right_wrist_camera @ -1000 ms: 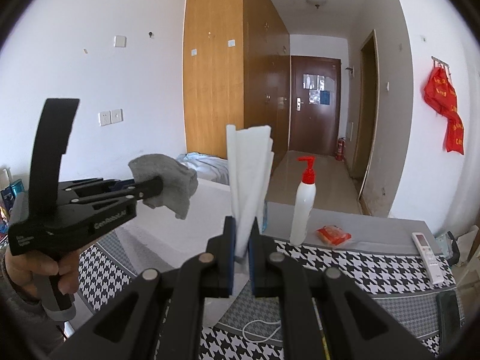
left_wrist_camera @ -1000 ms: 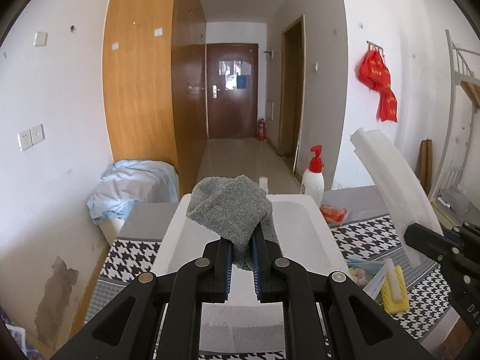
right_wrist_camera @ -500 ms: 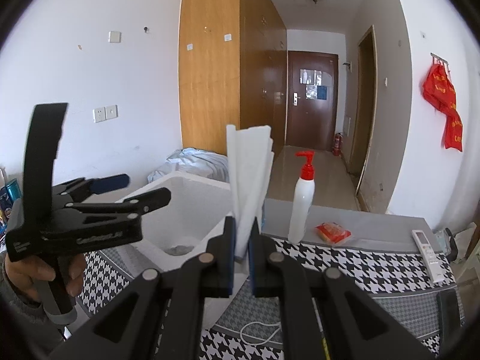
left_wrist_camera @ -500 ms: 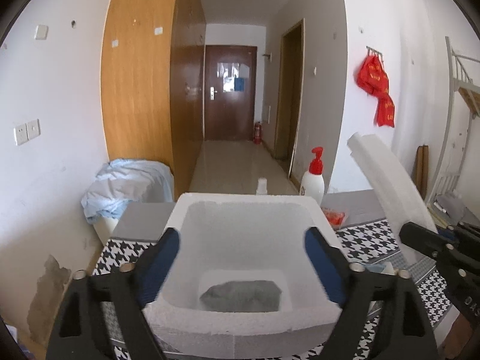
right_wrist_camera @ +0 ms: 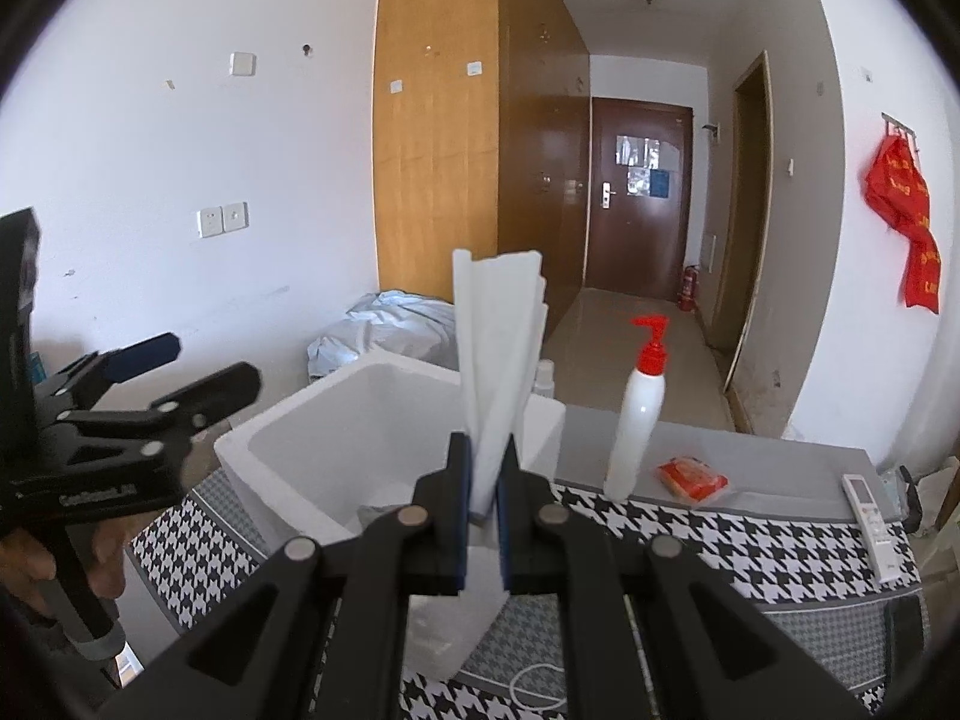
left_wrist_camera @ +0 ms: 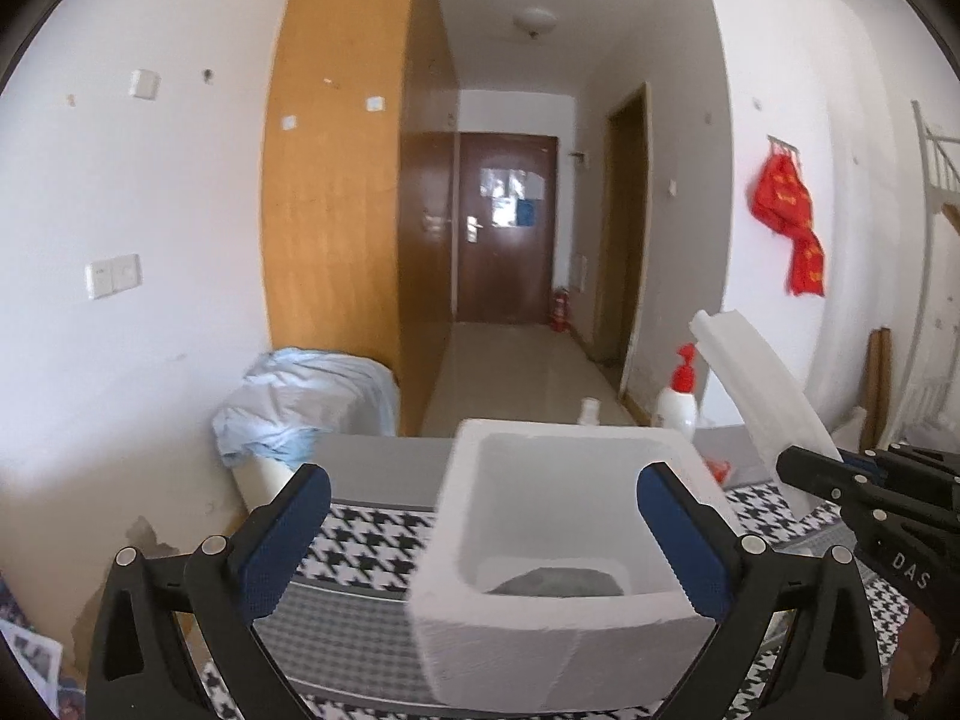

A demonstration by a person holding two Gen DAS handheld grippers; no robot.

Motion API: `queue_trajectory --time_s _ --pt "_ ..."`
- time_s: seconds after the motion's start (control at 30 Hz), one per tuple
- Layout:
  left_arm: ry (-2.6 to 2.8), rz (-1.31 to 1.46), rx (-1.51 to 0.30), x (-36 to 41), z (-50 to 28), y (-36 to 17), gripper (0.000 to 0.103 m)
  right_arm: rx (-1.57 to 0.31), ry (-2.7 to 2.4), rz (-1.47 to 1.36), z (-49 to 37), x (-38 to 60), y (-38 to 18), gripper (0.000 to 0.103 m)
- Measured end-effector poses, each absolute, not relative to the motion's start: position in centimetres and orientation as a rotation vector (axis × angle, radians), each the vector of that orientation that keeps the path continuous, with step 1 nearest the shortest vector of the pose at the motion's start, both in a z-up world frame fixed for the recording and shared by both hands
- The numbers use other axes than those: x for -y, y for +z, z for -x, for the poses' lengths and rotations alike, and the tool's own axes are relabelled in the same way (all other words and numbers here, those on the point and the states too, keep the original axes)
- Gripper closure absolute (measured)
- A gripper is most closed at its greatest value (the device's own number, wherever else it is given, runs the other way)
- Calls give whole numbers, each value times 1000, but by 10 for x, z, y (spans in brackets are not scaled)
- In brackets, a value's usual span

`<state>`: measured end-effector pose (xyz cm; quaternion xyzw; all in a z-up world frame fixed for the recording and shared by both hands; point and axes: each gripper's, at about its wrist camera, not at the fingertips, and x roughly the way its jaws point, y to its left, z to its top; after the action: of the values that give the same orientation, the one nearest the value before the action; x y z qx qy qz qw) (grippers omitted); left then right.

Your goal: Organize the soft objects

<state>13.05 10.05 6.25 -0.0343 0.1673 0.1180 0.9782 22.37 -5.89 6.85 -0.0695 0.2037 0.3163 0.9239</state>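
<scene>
A white foam box (left_wrist_camera: 558,546) stands open on the houndstooth table; it also shows in the right wrist view (right_wrist_camera: 360,420). A grey cloth (left_wrist_camera: 555,581) lies on its bottom, a sliver of it in the right wrist view (right_wrist_camera: 375,513). My left gripper (left_wrist_camera: 480,516) is open and empty, raised in front of the box; it appears at the left of the right wrist view (right_wrist_camera: 192,372). My right gripper (right_wrist_camera: 483,480) is shut on the white foam lid (right_wrist_camera: 501,354), held upright beside the box; the lid shows tilted in the left wrist view (left_wrist_camera: 762,396).
A white pump bottle with red top (right_wrist_camera: 639,414), an orange packet (right_wrist_camera: 693,477) and a remote (right_wrist_camera: 870,510) sit on the table to the right. A blue cloth pile (left_wrist_camera: 300,396) lies behind the table by the wall. A small white bottle (left_wrist_camera: 589,411) stands behind the box.
My left gripper opened and dropped the grey cloth into the foam box, then pulled back and to the left. My right gripper kept holding the lid upright.
</scene>
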Motion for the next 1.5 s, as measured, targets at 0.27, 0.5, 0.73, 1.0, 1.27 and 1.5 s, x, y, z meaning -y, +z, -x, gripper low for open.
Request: queue_trajectory --time_s 0.27,0.5,0.73,1.0,1.27,1.5 --pt "313 65 -306 -119 -114 60 1 -443 663 143 -228 36 64 93" --pt "315 74 -321 -127 -113 54 1 -466 657 149 -231 21 60 93" --pt "335 73 -333 -131 -111 51 1 -481 655 167 -233 10 57 92" --pt "354 76 -339 -136 -107 48 1 -513 661 173 -241 2 51 88" --pt "360 76 -349 -137 -108 46 1 -466 643 193 -234 -2 51 23" --pt "368 86 -343 -137 -105 48 1 -454 600 195 -230 1 51 18"
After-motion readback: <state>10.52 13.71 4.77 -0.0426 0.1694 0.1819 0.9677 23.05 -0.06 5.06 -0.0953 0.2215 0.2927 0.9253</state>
